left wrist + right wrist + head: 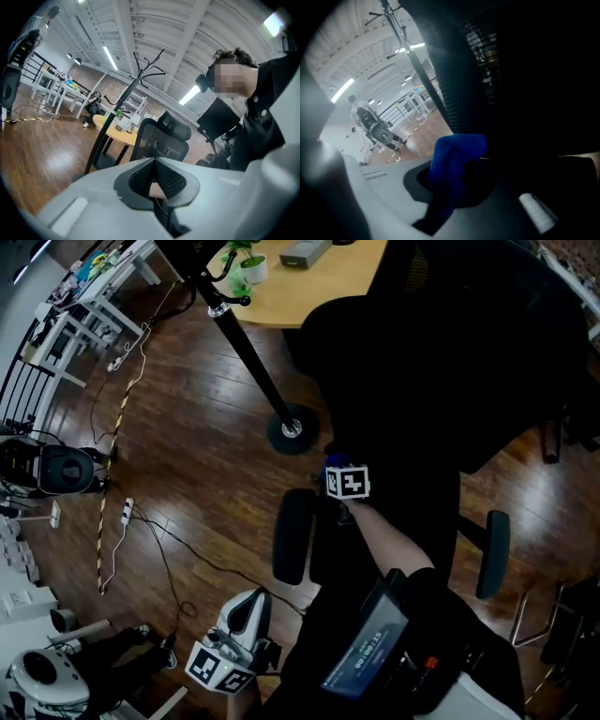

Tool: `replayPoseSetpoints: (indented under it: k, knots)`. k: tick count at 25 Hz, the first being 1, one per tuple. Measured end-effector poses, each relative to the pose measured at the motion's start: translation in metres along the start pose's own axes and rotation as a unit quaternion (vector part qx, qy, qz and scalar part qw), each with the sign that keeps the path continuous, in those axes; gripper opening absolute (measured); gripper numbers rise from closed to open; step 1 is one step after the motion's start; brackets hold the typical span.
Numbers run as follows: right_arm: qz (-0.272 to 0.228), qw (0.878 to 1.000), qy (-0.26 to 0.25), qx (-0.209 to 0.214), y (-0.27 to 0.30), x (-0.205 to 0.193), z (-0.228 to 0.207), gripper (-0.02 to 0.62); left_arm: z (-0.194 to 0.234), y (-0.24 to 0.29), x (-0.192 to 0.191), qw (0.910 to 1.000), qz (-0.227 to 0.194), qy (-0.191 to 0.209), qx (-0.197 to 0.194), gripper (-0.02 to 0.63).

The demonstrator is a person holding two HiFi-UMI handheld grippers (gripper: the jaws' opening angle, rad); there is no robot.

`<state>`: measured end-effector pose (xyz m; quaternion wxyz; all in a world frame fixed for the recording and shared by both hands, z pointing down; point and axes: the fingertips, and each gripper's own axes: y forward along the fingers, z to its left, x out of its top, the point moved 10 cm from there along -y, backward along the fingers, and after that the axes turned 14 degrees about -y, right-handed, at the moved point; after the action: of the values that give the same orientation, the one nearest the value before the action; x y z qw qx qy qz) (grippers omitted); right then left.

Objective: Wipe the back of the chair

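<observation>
Seemingly mid-wipe: the right gripper [343, 476] clamps a crumpled blue cloth [457, 154] right at the back of the black mesh office chair [441, 371], which fills the head view from 12 to 3 o'clock. The left gripper [230, 652], at 7 o'clock, hangs idle with its jaws together and nothing between them. How much of the back has been wiped does not show.
</observation>
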<state>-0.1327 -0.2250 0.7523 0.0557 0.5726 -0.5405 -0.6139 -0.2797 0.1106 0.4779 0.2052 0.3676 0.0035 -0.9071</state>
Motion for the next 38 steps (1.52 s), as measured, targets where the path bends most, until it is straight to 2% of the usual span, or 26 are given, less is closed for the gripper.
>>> replayPoseSetpoints:
  k: [2,4,8,10,12,15,20,24,28,33,38]
  knots:
    - [-0.031,0.999,0.003,0.029,-0.004,0.009,0.007,0.035,0.002,0.001,0.001,1.0,-0.003,0.003,-0.008,0.003]
    - [-0.085,0.995,0.002,0.061,-0.023,0.019,0.011,0.035,0.003,0.007,0.004,0.9997,-0.003,0.006,-0.025,0.003]
    - [-0.197,0.972,-0.038,0.125,-0.109,0.043,0.018,0.035,-0.002,0.032,0.016,0.9967,0.01,0.021,-0.078,0.003]
    - [-0.24,0.958,-0.06,0.142,-0.166,0.047,0.019,0.034,-0.01,0.052,0.021,0.9931,0.017,0.03,-0.112,0.003]
    - [-0.29,0.944,-0.074,0.142,-0.227,0.049,0.015,0.035,-0.022,0.079,0.026,0.9861,0.026,0.038,-0.16,0.003]
    - [-0.368,0.919,-0.074,0.121,-0.32,0.056,0.003,0.034,-0.052,0.122,0.034,0.9704,0.044,0.052,-0.232,0.003]
    - [-0.457,0.885,-0.059,0.063,-0.443,0.031,-0.007,0.034,-0.112,0.157,0.031,0.9461,0.066,0.059,-0.311,0.003]
    - [-0.489,0.869,-0.065,0.045,-0.494,-0.002,-0.007,0.032,-0.141,0.168,0.02,0.9327,0.087,0.064,-0.344,0.004]
    - [-0.495,0.866,-0.06,0.037,-0.507,-0.011,-0.002,0.031,-0.155,0.175,0.015,0.9244,0.093,0.068,-0.364,0.003]
    - [-0.493,0.866,-0.074,0.05,-0.509,-0.013,0.006,0.031,-0.164,0.171,0.011,0.9228,0.084,0.071,-0.369,0.003]
    - [-0.502,0.858,-0.086,0.065,-0.511,-0.006,0.014,0.031,-0.165,0.164,0.013,0.9253,0.072,0.07,-0.366,0.003]
